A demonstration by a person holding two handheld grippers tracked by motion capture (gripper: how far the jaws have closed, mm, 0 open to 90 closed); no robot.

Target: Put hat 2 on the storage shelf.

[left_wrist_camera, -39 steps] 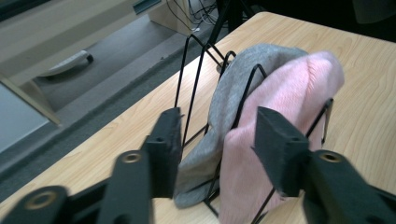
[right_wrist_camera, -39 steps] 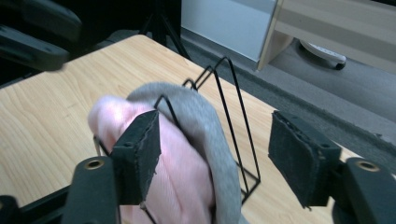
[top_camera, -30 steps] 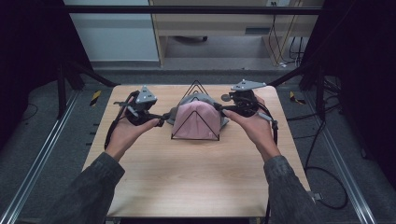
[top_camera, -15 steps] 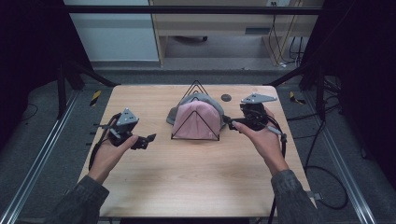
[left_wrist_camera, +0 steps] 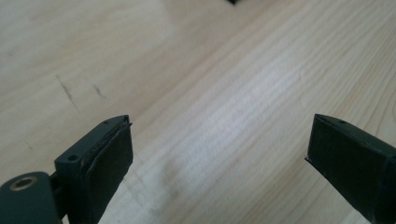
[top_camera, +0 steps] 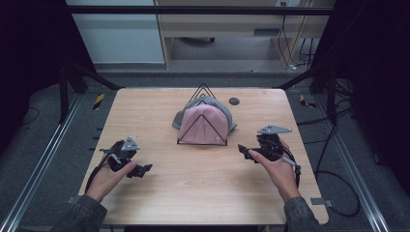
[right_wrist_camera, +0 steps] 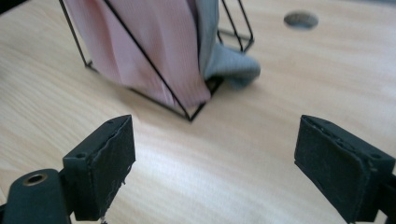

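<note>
A black wire rack (top_camera: 202,92) shaped like a triangle stands at the table's middle back, with a pink cap (top_camera: 203,124) in front and a grey cap (top_camera: 209,102) behind it. In the right gripper view the pink cap (right_wrist_camera: 149,42) and grey cap (right_wrist_camera: 229,60) hang in the wire rack (right_wrist_camera: 187,112) ahead of the open jaws. My left gripper (top_camera: 143,169) is open over bare wood at the front left, well away from the rack. My right gripper (top_camera: 243,151) is open at the front right, just right of the rack. The left gripper (left_wrist_camera: 219,149) holds nothing.
A small round dark hole (top_camera: 234,101) lies in the wooden table (top_camera: 203,193) behind the rack on the right; it is the dark hole (right_wrist_camera: 300,19) in the right gripper view. Metal frame rails and cables surround the table on the grey floor.
Both hands have pulled back from the caps toward the table's front; the left gripper moved farthest, down and left. The caps stay on the rack.
</note>
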